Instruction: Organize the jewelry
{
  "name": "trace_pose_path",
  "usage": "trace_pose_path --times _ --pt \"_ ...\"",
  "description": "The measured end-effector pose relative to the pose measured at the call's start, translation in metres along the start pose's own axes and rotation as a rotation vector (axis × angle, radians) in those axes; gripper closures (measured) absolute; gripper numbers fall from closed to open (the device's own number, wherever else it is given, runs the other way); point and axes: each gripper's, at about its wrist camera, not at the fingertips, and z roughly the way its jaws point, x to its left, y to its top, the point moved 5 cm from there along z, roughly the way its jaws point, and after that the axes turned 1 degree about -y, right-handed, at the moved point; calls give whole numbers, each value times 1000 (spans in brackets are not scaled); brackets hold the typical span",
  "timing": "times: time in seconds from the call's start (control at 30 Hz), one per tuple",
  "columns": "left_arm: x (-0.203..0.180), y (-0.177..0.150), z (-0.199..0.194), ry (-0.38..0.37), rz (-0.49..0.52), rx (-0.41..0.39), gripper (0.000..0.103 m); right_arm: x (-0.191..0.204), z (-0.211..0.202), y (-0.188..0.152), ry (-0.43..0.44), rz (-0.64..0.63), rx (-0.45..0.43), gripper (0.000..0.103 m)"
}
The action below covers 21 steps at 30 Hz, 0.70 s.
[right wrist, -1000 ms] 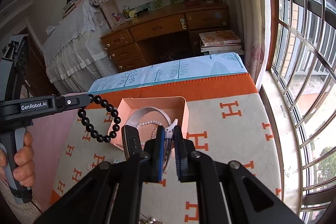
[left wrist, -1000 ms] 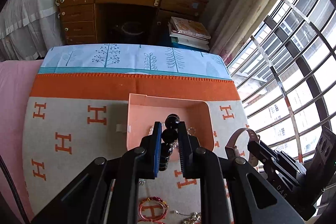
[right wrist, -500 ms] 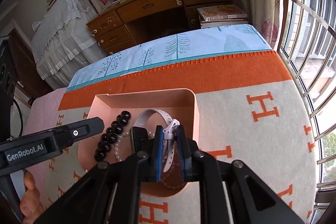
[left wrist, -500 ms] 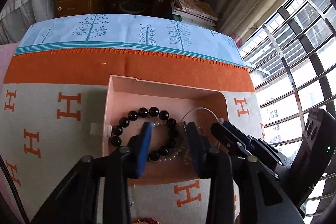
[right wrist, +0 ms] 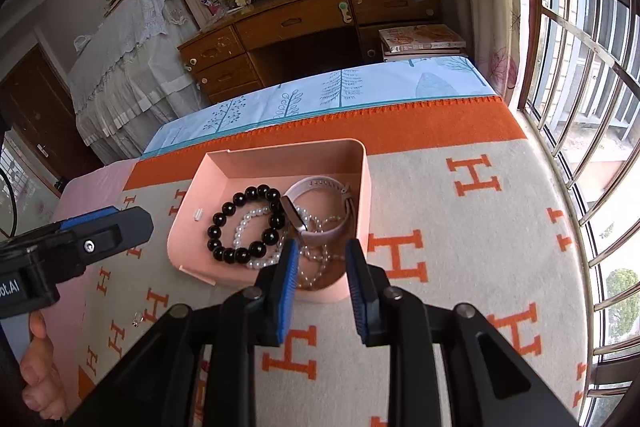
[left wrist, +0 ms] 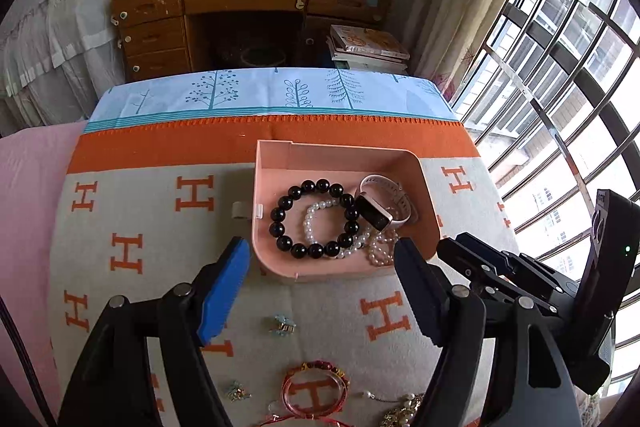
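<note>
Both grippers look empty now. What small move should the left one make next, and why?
Probably draw the left gripper back and lower it toward the red bangle on the blanket. Its jaws stand wide open and empty, the black bead bracelet and watch already lie in the pink tray, and the bangle lies outside.

bed (left wrist: 36, 187) | blanket (left wrist: 132, 195) on it | pink tray (left wrist: 424, 187), red bangle (left wrist: 316, 391) on blanket

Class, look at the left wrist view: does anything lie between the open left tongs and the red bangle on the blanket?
Nothing visible blocks it. The red bangle lies on bare blanket, nearer than the left tongs, between its arms. The small blue clip lies apart, farther off; the gold chain sits to its right.
</note>
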Motion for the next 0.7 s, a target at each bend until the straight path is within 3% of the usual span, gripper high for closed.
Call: trace_pose_path --times 0.3,0.5,0.7 --pt "1 -42 -71 19 -16 -174 20 2 -51 -43 56 -4 -23 78" --pt "9 -69 -91 37 -42 -200 20 6 -82 -61 60 -36 -34 78" --pt "11 -86 -104 54 -36 -206 20 15 -123 -67 61 -81 -133 78"
